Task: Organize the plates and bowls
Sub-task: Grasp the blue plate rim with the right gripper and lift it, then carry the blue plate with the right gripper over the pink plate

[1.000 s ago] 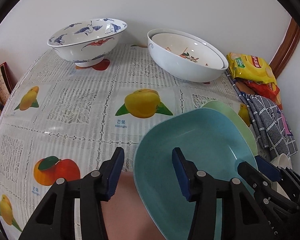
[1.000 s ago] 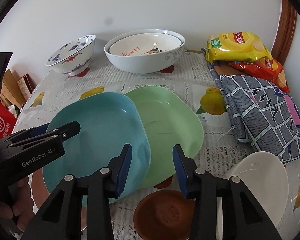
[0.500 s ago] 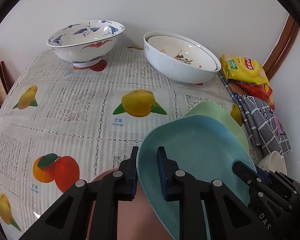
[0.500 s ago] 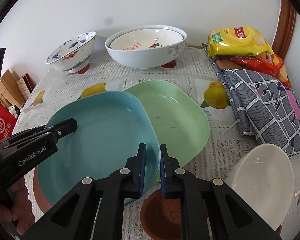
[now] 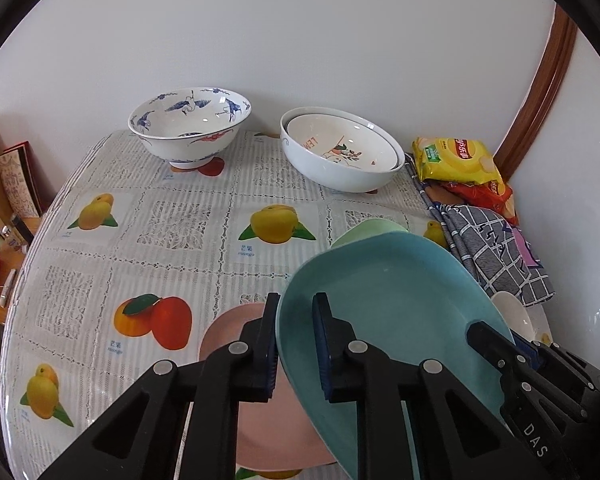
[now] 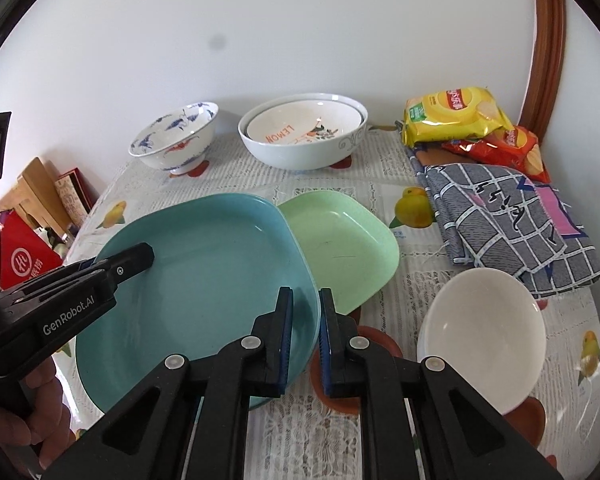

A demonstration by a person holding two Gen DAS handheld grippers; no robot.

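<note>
Blue plate (image 6: pixel 204 280), lower centre of frame, is now lifted clear of the pink plate (image 5: pixel 236 344), clamped at opposite rims by the left gripper (image 5: pixel 296 344) and right gripper (image 6: pixel 306 336), so stacking can follow.

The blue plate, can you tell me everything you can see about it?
The blue plate is a smooth, glossy teal dish, squarish with rounded corners and a raised rim; it looks like plastic or melamine and is empty. It is held tilted above the table. The left gripper pinches one edge and the right gripper pinches the opposite edge. Its far corner overlaps the green plate, and a pink plate lies beneath it.
</note>
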